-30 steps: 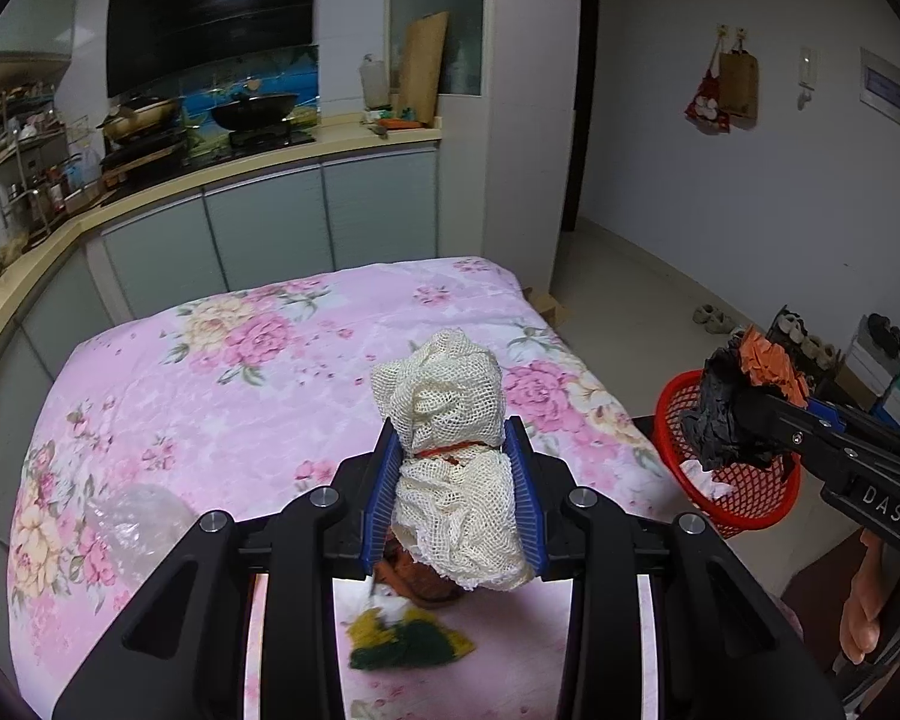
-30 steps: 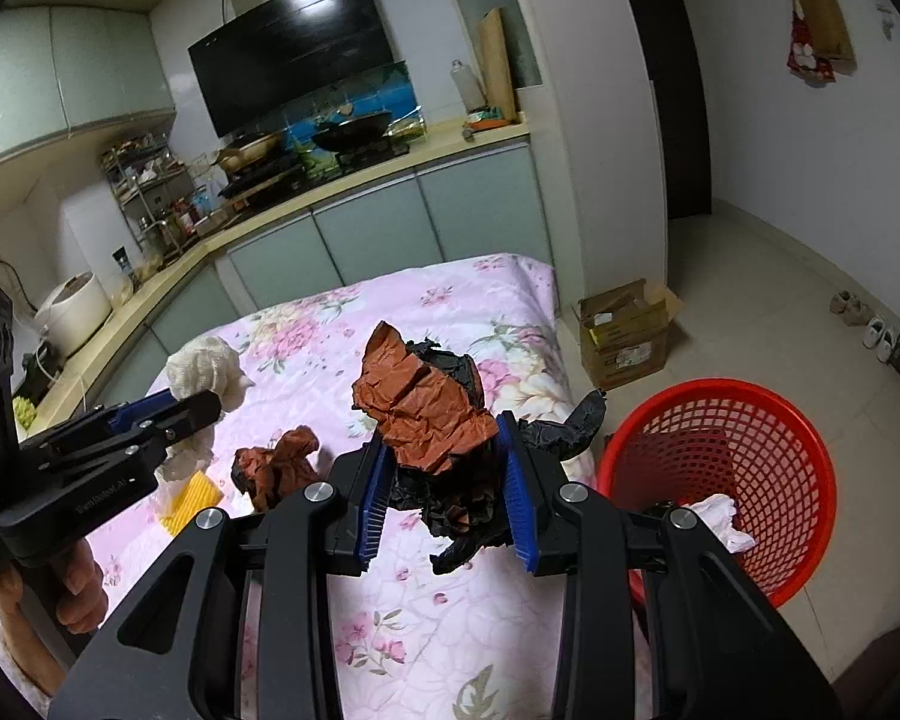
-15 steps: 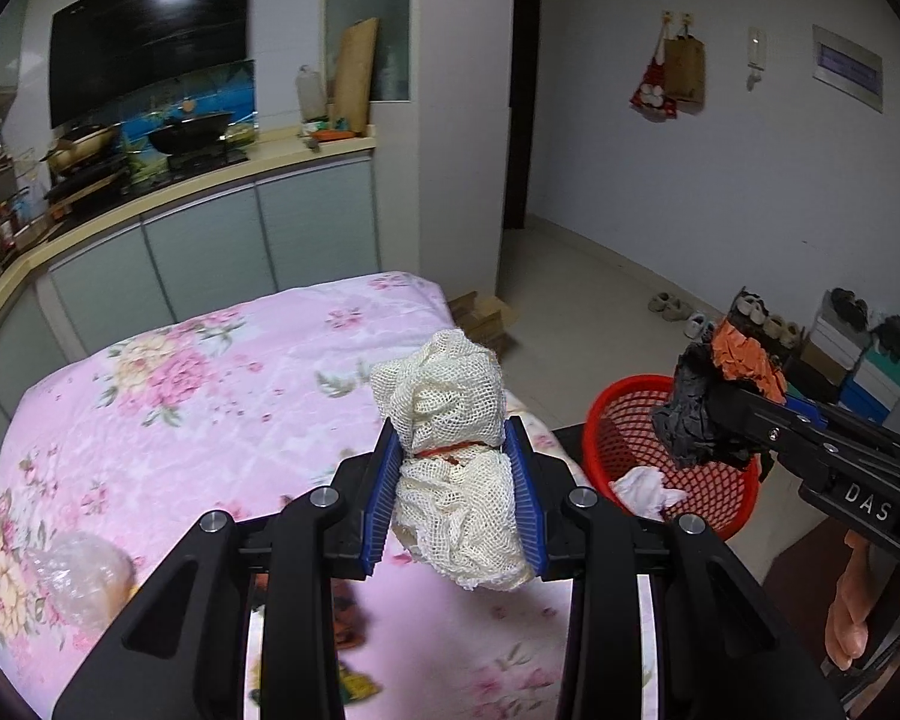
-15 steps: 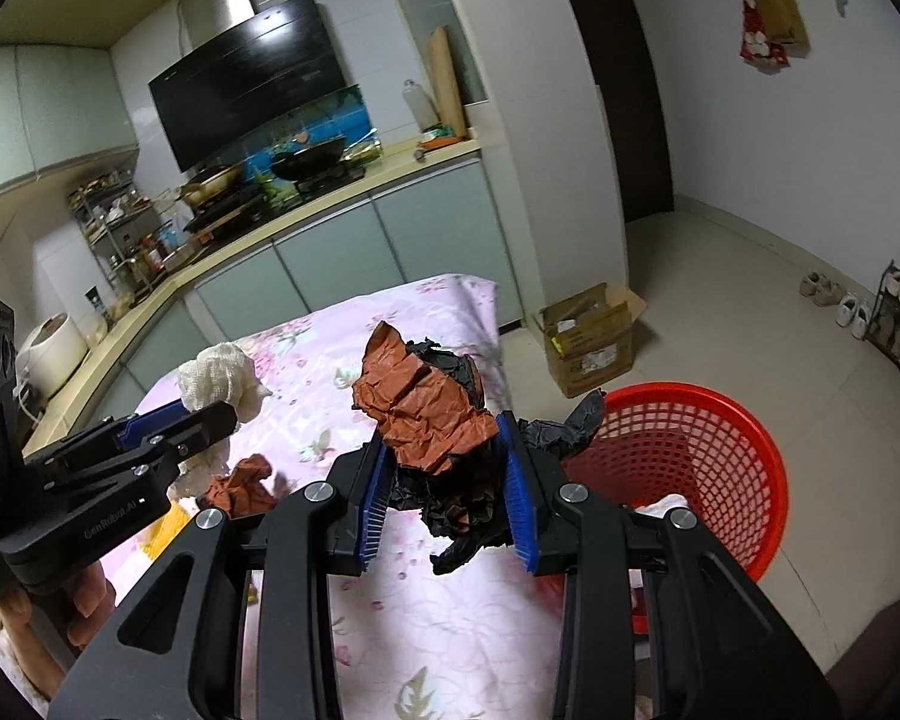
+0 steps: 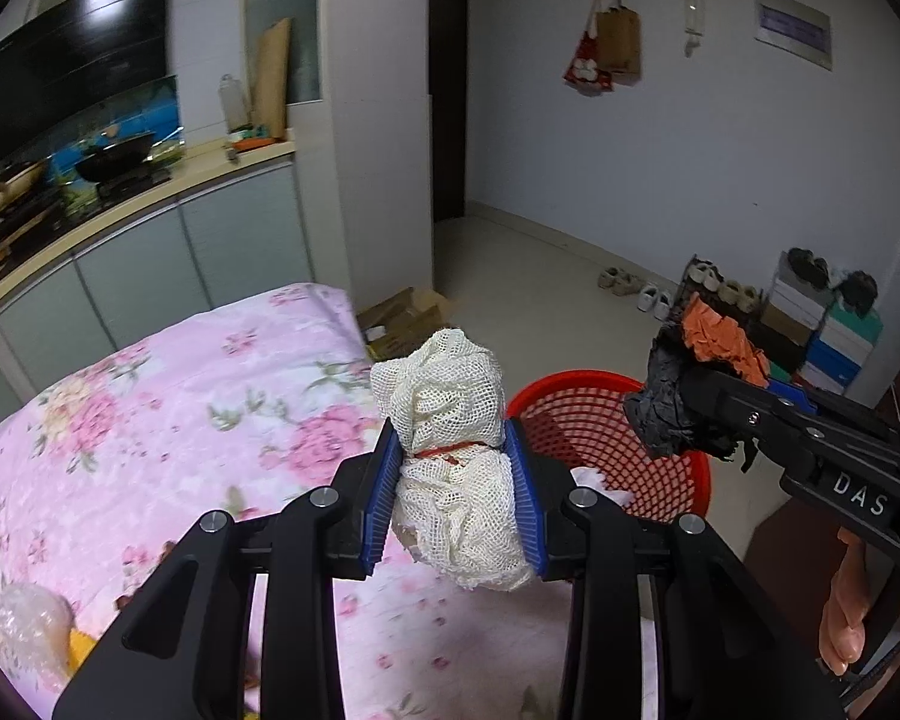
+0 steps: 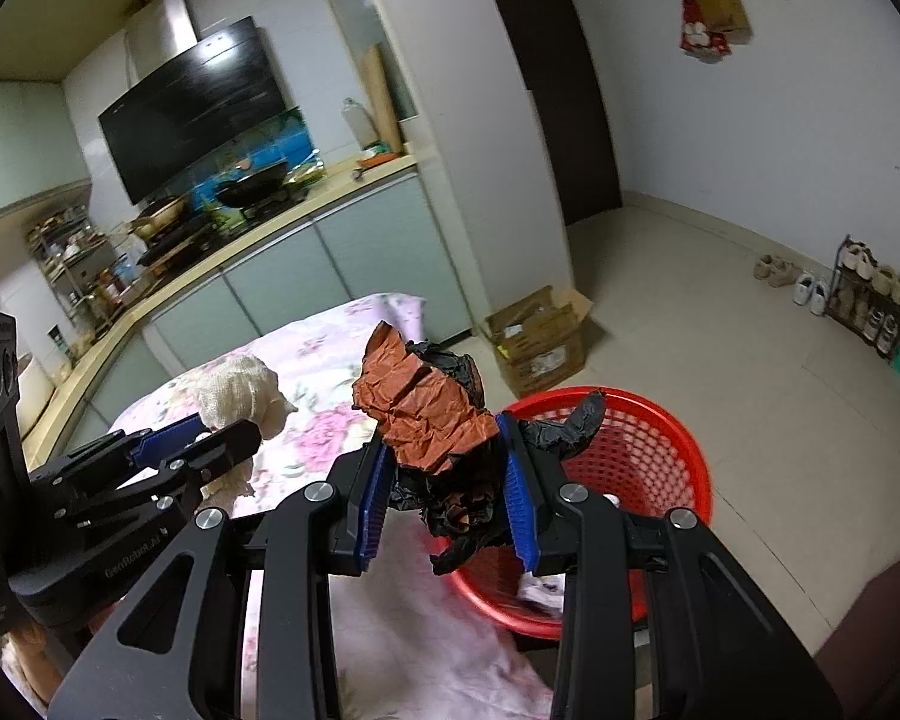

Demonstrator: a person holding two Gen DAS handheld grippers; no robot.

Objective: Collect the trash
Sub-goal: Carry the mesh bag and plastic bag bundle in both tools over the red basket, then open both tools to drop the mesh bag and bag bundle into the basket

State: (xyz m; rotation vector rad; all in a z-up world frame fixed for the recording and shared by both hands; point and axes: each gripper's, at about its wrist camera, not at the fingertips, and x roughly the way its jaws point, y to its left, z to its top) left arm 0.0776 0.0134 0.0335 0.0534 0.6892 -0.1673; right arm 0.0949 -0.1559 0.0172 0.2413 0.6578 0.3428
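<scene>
Over floral bed [image 5: 150, 396]: cream mesh wad [image 5: 450, 420], red-tied.

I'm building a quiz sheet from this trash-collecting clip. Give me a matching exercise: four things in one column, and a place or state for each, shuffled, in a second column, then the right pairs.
Things:
1. cream mesh bundle
2. orange and black crumpled paper
3. red basket
4. cardboard box

Places or states:
A. stands on the floor beside the table's edge, some white trash inside
B. clamped in the right gripper
C. sits open on the floor by the cabinet
D. clamped in the left gripper

Pairs: 1-D, 2-B, 3-A, 4-C
</scene>
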